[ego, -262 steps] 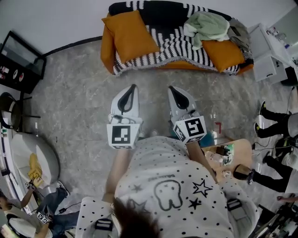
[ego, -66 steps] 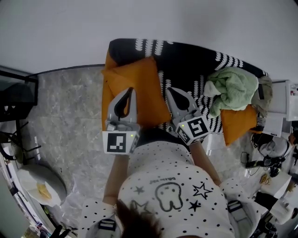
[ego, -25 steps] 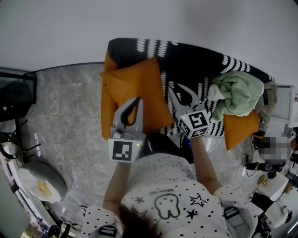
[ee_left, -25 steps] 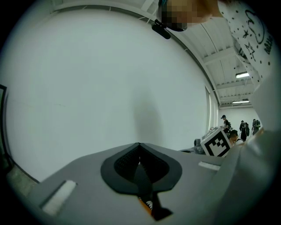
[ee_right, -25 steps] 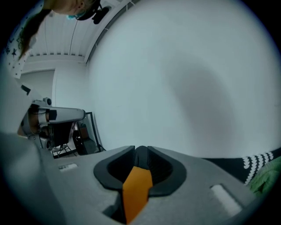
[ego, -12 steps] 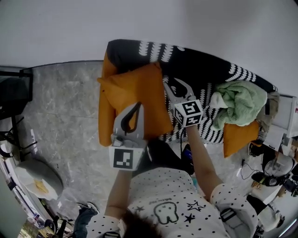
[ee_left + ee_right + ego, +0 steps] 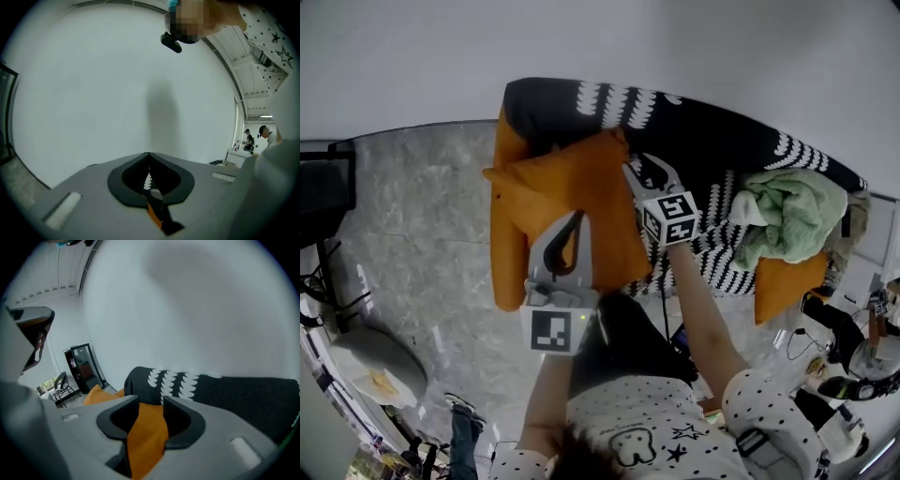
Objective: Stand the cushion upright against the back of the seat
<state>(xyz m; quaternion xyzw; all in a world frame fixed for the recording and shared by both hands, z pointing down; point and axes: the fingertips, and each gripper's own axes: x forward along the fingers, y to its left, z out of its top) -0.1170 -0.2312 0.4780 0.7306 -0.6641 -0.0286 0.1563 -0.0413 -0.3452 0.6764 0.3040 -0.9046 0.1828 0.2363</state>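
Nearest, the left tongs (image 7: pixel 149 153) hover pinched together over the front edge of the sofa (image 7: pixel 712 141), gripping nothing. Beyond them the orange cushion (image 7: pixel 548 192) lies slanted on the sofa's left end. The right tongs (image 7: pixel 151 401) are opening, with the cushion's far corner between them. A green cloth (image 7: pixel 792 211) and a second orange cushion (image 7: pixel 786 281) crowd the sofa's right end.

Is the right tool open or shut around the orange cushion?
Open, and opening: the right tool has jaws apart, with a corner of the big orange fabric cushion between them.
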